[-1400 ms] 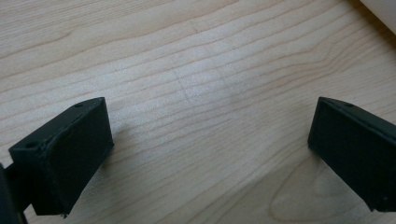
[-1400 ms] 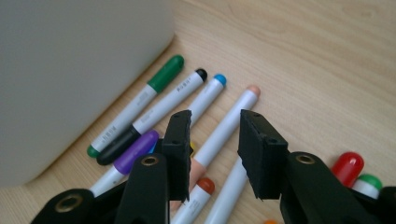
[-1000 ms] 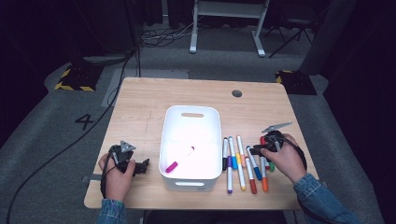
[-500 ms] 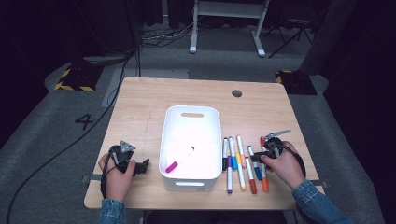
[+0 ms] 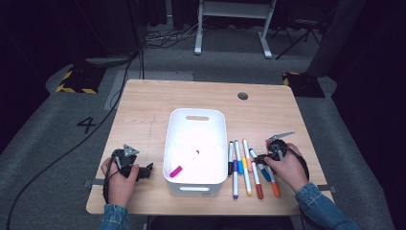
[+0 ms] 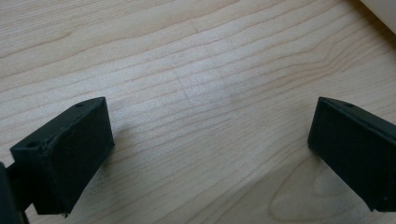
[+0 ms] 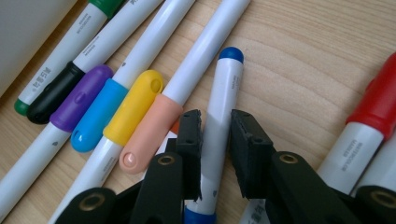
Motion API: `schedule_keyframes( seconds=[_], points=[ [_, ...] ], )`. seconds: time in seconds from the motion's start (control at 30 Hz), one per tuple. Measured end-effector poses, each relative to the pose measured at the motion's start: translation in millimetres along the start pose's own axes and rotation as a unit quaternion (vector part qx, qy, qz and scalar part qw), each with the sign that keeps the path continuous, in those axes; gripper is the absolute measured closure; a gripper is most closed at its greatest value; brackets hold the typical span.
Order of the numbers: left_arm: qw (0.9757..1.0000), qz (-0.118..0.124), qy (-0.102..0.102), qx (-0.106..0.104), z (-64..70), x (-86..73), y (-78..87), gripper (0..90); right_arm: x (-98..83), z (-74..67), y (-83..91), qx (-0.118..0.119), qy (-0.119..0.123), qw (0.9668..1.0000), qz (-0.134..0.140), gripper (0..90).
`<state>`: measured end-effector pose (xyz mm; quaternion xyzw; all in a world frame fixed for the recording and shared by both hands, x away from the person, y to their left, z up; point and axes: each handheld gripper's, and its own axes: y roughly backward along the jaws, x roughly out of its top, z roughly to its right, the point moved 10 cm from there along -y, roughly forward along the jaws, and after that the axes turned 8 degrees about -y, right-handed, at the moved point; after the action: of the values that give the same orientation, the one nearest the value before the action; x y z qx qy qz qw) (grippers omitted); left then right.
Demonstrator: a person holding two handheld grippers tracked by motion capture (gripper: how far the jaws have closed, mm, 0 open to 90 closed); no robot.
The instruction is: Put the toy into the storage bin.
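Observation:
Several markers (image 5: 244, 167) lie in a row on the wooden table (image 5: 153, 110), right of a white bin (image 5: 196, 112). Inside the bin lies a pink marker (image 5: 184, 164). My right gripper (image 7: 215, 140) has just been closing its jaws, and its pads now press both sides of the blue marker (image 7: 224, 93), which still lies flat on the wood. In the high view the right gripper (image 5: 261, 158) sits at the right end of the row. My left gripper (image 6: 210, 149) is open over bare wood, left of the bin, with nothing between its jaws (image 5: 146, 170).
Beside the held marker lie peach (image 7: 149, 135), yellow (image 7: 133, 107), light blue (image 7: 93, 116), purple, black and green markers on one side and a red-capped one (image 7: 378, 98) on the other. A round cable hole (image 5: 242, 96) sits at the table's far right.
The right hand has eased slightly nearer along the marker row, and its jaws have drawn in on the blue marker. The left hand has stayed put.

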<state>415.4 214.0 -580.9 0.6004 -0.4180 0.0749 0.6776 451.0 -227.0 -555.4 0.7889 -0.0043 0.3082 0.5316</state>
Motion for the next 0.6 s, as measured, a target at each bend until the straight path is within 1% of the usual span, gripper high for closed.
schedule_keyframes(
  seconds=[0.23,0.47,0.5,0.6],
  points=[
    [1.0000,0.000,0.000,0.000,0.0,0.0,0.0,0.2,8.5,1.1,-5.7,-0.009,-0.002,0.9999,0.007,74.7],
    [1.0000,0.000,0.000,0.000,0.0,0.0,0.0,0.1,12.7,-0.2,-12.0,-0.013,-0.002,0.9999,0.007,74.9],
    [1.0000,0.000,0.000,0.000,0.0,0.0,0.0,0.1,14.0,-0.3,-12.7,-0.015,-0.004,0.9998,0.010,75.0],
    [1.0000,0.000,0.000,0.000,0.0,0.0,0.0,0.1,16.5,1.0,-14.0,-0.025,0.001,0.9996,0.011,75.3]
  ],
)
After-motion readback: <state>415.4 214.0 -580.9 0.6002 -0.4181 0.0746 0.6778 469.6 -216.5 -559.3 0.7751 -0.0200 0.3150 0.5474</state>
